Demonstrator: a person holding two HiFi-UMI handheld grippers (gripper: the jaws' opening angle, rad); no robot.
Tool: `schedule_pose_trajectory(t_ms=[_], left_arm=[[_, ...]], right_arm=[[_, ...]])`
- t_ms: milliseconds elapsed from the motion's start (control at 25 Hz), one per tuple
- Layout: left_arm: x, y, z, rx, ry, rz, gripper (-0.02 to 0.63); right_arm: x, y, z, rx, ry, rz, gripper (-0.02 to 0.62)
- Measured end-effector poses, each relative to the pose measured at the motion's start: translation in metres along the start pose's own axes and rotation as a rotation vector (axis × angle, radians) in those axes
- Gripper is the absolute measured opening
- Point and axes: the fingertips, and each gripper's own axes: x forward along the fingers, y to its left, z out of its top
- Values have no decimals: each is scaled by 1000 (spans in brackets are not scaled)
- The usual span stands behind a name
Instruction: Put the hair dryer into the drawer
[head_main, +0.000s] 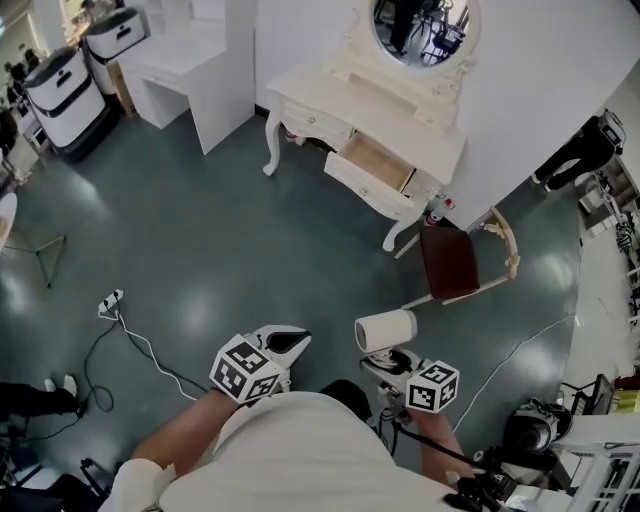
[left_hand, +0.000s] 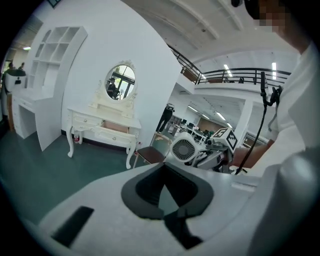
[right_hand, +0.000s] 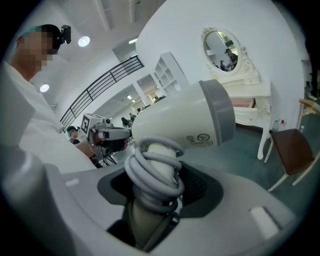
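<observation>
Your right tongs (right_hand: 152, 200) pinch the smooth cream hair dryer (right_hand: 185, 122) by its cord-wrapped handle. The round barrel lies level, its grille facing your left tongs (left_hand: 167, 195), which are pressed together and empty.

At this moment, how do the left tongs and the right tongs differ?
The right tongs clamp the cord-wrapped handle of a white plastic hair dryer; the left tongs carry nothing. The right tongs stand wide around that handle; the left tongs are closed together. Both are white-bodied.
</observation>
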Motion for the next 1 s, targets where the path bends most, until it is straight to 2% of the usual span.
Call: schedule_pose_trajectory(t_ms=[240, 480, 600, 800, 1000], left_arm=[[13, 45, 16, -29, 20, -19, -5], [66, 92, 47, -21, 47, 2, -5], [95, 113, 78, -26, 56, 27, -5], [148, 147, 153, 5, 31, 61, -5], [195, 181, 198, -7, 14, 110, -5]], right_arm=[[27, -24, 42, 11, 3, -13, 236], [43, -103, 81, -1, 30, -38, 236], [49, -142, 117, -20, 40, -23, 236], [60, -209, 185, -69, 53, 14, 236], [70, -272, 235, -112, 81, 44, 236]])
